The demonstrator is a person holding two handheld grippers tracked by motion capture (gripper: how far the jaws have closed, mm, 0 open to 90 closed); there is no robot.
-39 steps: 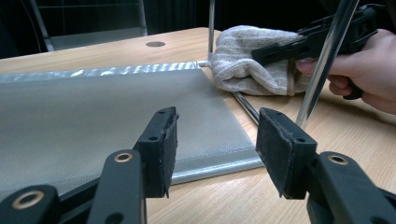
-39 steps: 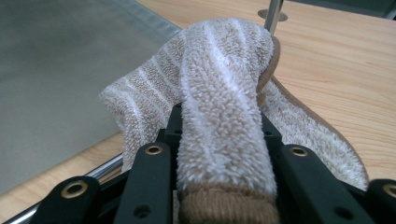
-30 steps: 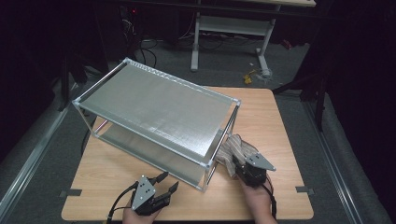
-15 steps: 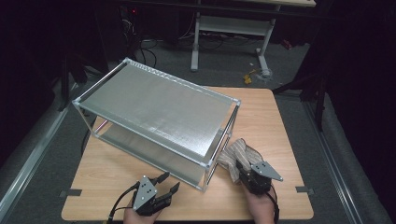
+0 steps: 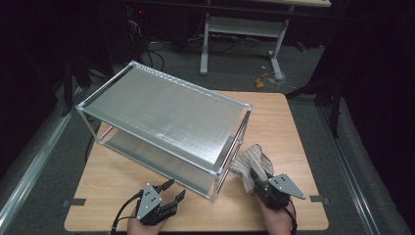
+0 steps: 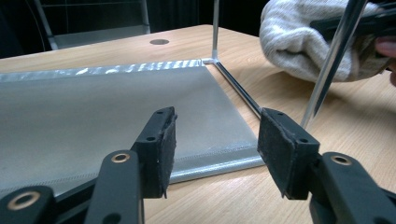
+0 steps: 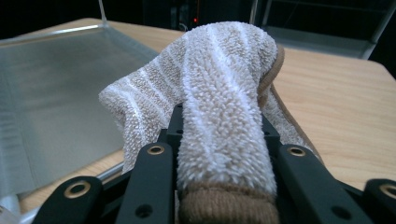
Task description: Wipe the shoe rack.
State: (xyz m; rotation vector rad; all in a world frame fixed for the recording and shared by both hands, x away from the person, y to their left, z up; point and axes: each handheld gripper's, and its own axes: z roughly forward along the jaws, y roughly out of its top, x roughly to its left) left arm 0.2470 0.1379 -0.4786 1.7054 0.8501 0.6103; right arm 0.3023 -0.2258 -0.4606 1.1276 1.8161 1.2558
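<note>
The right gripper (image 5: 255, 177) is clamped on a beige and white striped terry towel (image 5: 252, 161); in the right gripper view the black jaws squeeze a thick fold of the towel (image 7: 219, 126) between them, and the rest of the cloth bunches up ahead of the pads. In the high view the towel sits near the table's front right, just beside the near right corner post of a silver wire-frame rack with two grey mesh shelves (image 5: 166, 112), which stands slanted across the light wooden table (image 5: 288, 122). Whether the cloth touches the table or the post I cannot tell.

The left gripper (image 5: 172, 192) hovers near the table's front edge, its jaws about half open and just now widened a little, with nothing between them. In the left gripper view the two pads (image 6: 164, 149) face the front edge of the rack's lower shelf (image 6: 93, 121) (close to it, not touching), and the towel (image 6: 303, 42) shows at the upper right beyond a thin metal post (image 6: 334, 56)
</note>
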